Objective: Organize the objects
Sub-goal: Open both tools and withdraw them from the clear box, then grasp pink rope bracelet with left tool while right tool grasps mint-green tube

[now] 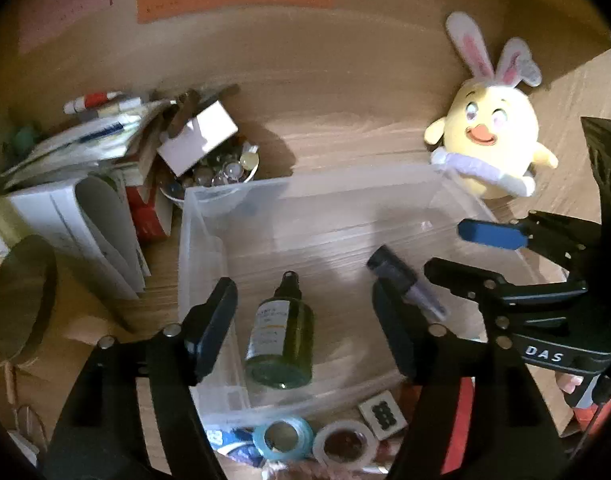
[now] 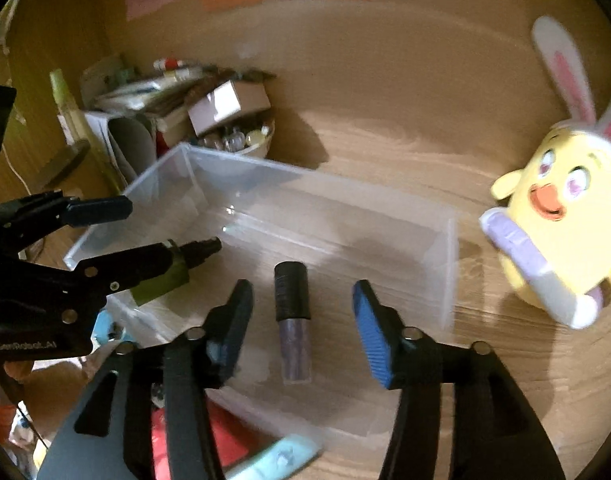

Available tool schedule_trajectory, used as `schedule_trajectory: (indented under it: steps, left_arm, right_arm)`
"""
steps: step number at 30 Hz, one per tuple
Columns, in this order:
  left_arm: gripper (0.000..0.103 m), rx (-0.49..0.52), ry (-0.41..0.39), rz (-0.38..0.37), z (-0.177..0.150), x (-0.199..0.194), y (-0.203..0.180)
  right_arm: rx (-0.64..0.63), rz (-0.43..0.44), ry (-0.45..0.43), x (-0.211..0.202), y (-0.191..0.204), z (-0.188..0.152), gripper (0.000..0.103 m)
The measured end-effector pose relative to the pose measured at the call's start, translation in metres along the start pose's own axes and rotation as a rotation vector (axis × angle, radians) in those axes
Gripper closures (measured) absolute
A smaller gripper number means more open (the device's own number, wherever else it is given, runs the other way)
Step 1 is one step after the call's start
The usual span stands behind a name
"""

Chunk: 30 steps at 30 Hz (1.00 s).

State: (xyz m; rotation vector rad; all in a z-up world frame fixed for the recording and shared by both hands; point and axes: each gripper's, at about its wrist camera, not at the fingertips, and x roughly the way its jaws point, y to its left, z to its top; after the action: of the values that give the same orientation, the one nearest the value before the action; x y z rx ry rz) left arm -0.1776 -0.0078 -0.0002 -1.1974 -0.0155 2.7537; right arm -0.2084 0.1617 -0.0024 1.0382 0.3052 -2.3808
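A clear plastic bin [image 1: 193, 240] [image 2: 445, 264] sits on the wooden desk. In it lie a green glass bottle [image 1: 279, 340] [image 2: 173, 276] with a black cap and a purple lip gloss tube [image 1: 409, 284] [image 2: 292, 320] with a black cap. My left gripper [image 1: 305, 320] is open above the bottle, its jaws on either side of it. It also shows in the right wrist view [image 2: 169, 224]. My right gripper [image 2: 301, 320] is open above the lip gloss tube and empty. It also shows in the left wrist view [image 1: 453, 252].
A yellow chick plush with bunny ears [image 1: 489, 140] [image 2: 553, 224] stands right of the bin. Behind the bin's left corner are a bowl of glass beads [image 1: 221, 172] [image 2: 241, 140], a white box, books and papers [image 1: 81, 208]. Tape rolls [image 1: 283, 436] lie in front of the bin.
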Motion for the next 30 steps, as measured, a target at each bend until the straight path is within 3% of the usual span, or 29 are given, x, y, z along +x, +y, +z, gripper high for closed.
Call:
schedule_trajectory:
  steps: [8, 21, 30]
  left_arm:
    - [0.011, 0.025, -0.073, 0.007, -0.010, -0.043, -0.005]
    - [0.010, -0.018, -0.028, 0.012, -0.053, -0.059, 0.012]
    - [0.011, -0.059, 0.036, 0.019, -0.095, -0.050, 0.026]
  right_arm:
    - [-0.001, -0.017, -0.094, -0.048, 0.006, -0.017, 0.028]
    - [0.052, 0.024, -0.064, -0.064, 0.009, -0.064, 0.026]
    - [0.162, 0.038, -0.012, -0.054, -0.005, -0.097, 0.026]
